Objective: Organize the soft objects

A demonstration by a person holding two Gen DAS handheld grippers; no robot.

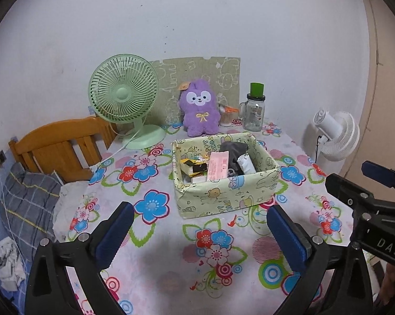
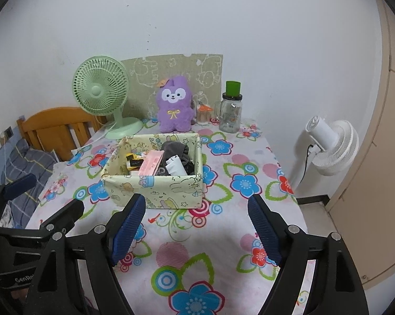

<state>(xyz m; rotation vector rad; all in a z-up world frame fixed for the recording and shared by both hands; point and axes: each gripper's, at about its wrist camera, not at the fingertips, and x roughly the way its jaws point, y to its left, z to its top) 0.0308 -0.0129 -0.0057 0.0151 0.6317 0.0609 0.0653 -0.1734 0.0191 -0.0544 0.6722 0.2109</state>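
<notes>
A: Item one, your left gripper (image 1: pixel 200 233): jaws spread wide, nothing between the blue pads; it hangs over the flowered tablecloth (image 1: pixel 150 257), short of the box.

B: Item two, your right gripper (image 2: pixel 197 225): also wide, also holding nothing; it sits near the left one, above the cloth.

A: Item three, fabric box (image 1: pixel 223 197): mid-table, open-topped; inside lie a dark grey cloth (image 1: pixel 233 149), a pink packet (image 1: pixel 218 166), a white roll (image 1: pixel 246 164), a yellow-black wrapper (image 1: pixel 193 166).

B: Item four, purple plush (image 1: pixel 199 110): upright behind the box, apart from it; green fan (image 1: pixel 124 89) to its left, glass jar (image 1: pixel 255 114) to its right.
</notes>
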